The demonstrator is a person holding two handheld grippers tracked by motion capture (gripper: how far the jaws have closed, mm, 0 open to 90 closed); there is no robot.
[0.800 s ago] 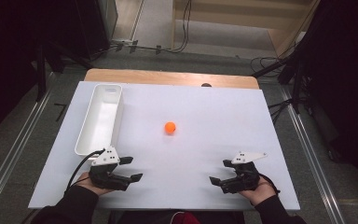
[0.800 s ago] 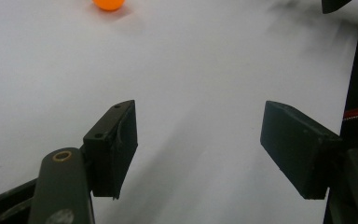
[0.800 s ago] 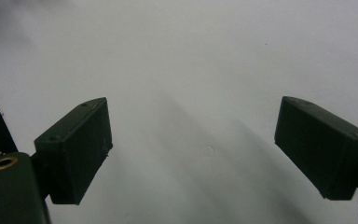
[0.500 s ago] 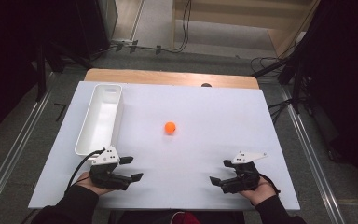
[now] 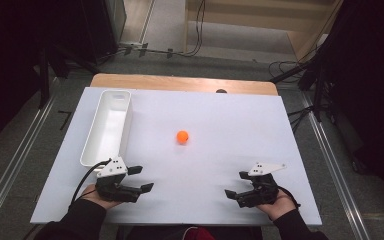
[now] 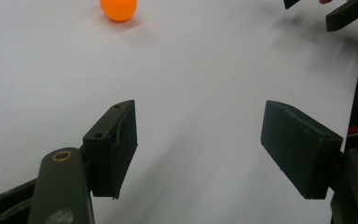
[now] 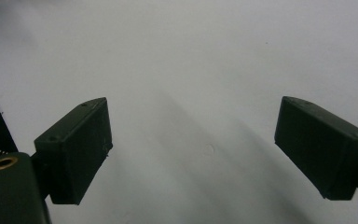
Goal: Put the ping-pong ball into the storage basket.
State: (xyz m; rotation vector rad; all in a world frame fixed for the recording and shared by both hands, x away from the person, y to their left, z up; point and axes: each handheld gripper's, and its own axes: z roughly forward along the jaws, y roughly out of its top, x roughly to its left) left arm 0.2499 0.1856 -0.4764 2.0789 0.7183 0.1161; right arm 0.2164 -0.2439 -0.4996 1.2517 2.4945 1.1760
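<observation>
While both black claws, left claw (image 5: 141, 179) and right claw (image 5: 236, 184), are held spread and empty, one smooth round orange ball (image 5: 182, 136) is seen on the matte white worktop (image 5: 230, 130); one oblong white plastic tray (image 5: 107, 127) is counted.

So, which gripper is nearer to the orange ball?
Left, slightly. The left gripper sits below and left of the ball, near the tray's end. The right gripper sits below and right of the ball. Both are open and empty.

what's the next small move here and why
Probably reach the left gripper forward toward the ball. The ball lies loose mid-table, apart from both grippers, and the tray beside it looks empty. The left gripper's fingers stand open with nothing between them, and the ball lies ahead in the left gripper view.
</observation>
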